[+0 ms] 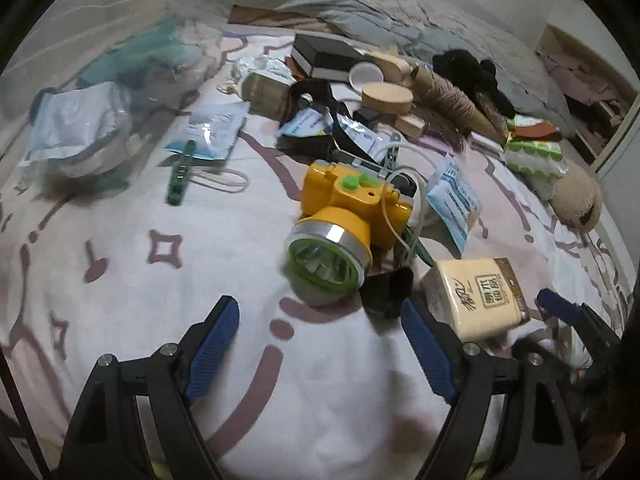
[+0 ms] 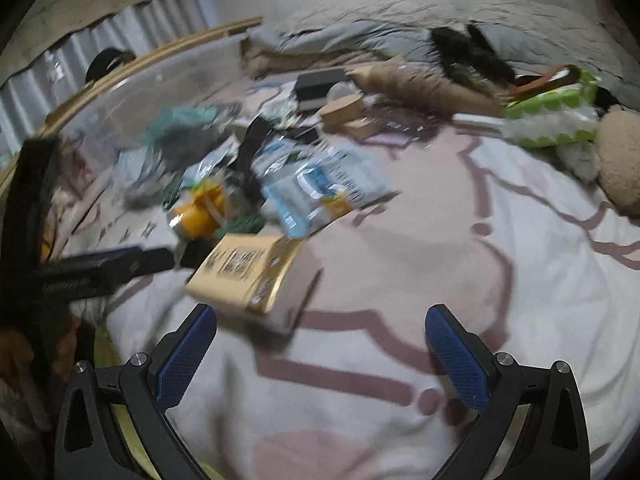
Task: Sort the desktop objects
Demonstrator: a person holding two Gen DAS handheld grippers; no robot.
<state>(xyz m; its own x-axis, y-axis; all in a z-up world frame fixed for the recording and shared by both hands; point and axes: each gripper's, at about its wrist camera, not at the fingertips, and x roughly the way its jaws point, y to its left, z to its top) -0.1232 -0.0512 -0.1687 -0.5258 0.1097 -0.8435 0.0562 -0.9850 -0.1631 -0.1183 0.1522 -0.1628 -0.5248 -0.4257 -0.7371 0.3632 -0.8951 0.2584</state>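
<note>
Your left gripper (image 1: pixel 320 344) and right gripper (image 2: pixel 320 356) hover with jaws wide, empty, near the tissue pack (image 1: pixel 476 300).

**Left gripper open over the bedsheet**

Your left gripper (image 1: pixel 320 320) hangs with its jaws wide apart and nothing between its 2 blue pads (image 1: pixel 216 344). Just ahead lies a yellow headlamp (image 1: pixel 340 224), green lens toward you, on the patterned sheet (image 1: pixel 160 300). A tissue pack (image 1: pixel 476 296) lies just right of it. The right gripper (image 1: pixel 576 316) shows at the right edge. Sachets (image 1: pixel 212 132), a green clip (image 1: pixel 180 176) and a twine cone (image 1: pixel 456 104) lie farther back.
</note>
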